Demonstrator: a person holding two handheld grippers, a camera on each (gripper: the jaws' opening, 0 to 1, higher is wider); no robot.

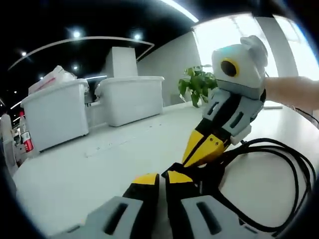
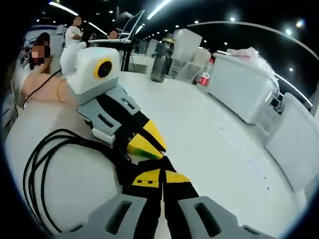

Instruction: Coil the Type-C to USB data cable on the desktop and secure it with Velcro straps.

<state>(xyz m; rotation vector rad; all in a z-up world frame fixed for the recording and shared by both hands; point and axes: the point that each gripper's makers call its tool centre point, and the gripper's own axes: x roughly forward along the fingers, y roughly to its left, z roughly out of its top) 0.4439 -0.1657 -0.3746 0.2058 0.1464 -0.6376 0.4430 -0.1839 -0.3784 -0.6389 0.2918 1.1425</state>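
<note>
Cable [image 1: 279,164] | black, glossy, looped coil | both jaws pinch it

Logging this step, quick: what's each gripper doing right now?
Left gripper: shut on the black cable.
Right gripper: shut on the same cable, by the strap.

cable [image 1: 279,164] on desk [image 1: 89,169], bins [image 1: 132,97] probably behind
</note>
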